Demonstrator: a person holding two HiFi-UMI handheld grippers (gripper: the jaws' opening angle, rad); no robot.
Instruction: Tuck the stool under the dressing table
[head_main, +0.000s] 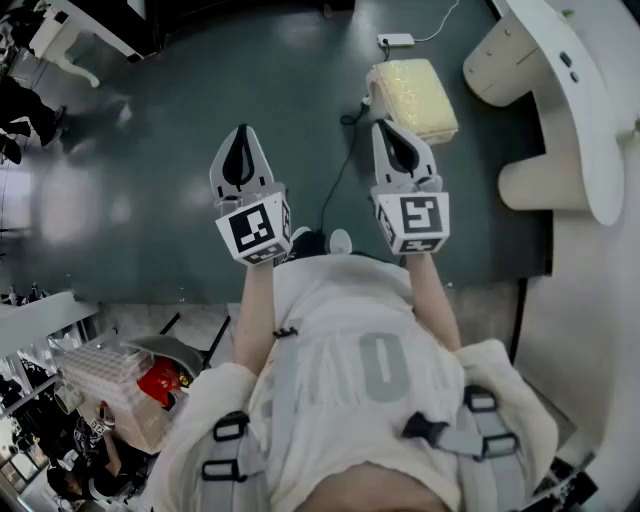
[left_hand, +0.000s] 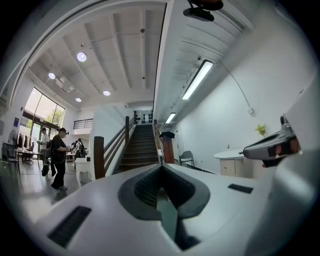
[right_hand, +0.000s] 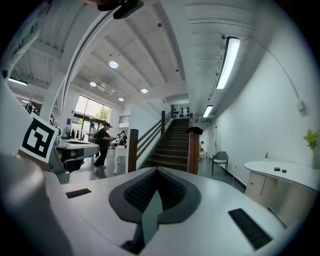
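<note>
Left gripper (head_main: 240, 138) and right gripper (head_main: 393, 132) are held level, side by side above the dark floor (head_main: 180, 120). Both have their jaws fully together with nothing between them. Each marker cube carries a black-and-white square code and no readable text. The stool (head_main: 413, 97), cream-cushioned, stands at 1 o'clock from the right gripper, clear of the white dressing table (head_main: 585, 120) at 3 o'clock. The shirt (head_main: 350, 370) shows large grey lettering; only a "0" can be read.
</note>
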